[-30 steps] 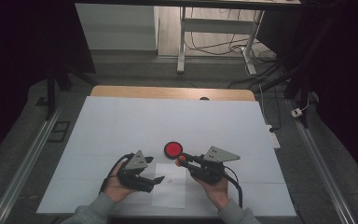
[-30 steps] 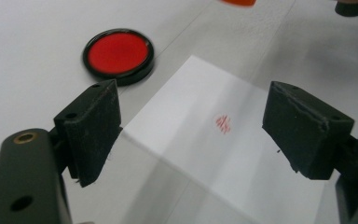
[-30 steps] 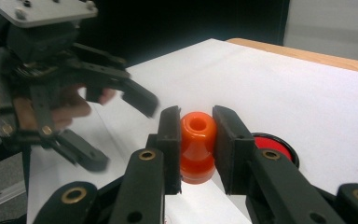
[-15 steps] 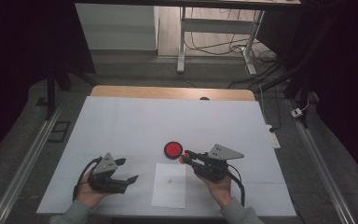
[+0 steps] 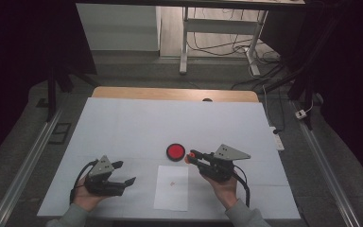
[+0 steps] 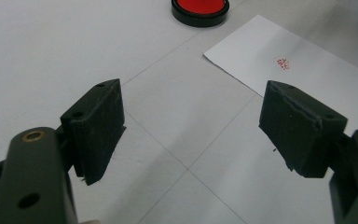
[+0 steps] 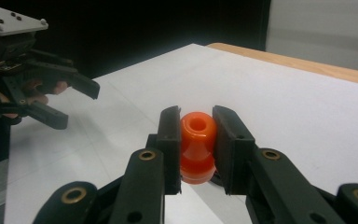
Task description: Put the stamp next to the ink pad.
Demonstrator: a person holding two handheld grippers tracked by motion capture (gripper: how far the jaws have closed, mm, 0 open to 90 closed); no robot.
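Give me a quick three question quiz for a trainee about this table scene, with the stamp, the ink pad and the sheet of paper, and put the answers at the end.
1. True or false: the right gripper is shut on the orange stamp.
2. What lies on the table directly beyond the sheet of paper in the high view? A) a blue cup B) the round red ink pad C) a pair of scissors
3. Fill in: the left gripper has its jaws ____, with nothing between them.

Key
1. True: both pads press on the stamp's sides.
2. B
3. Open: it sits left of the paper, apart from it.
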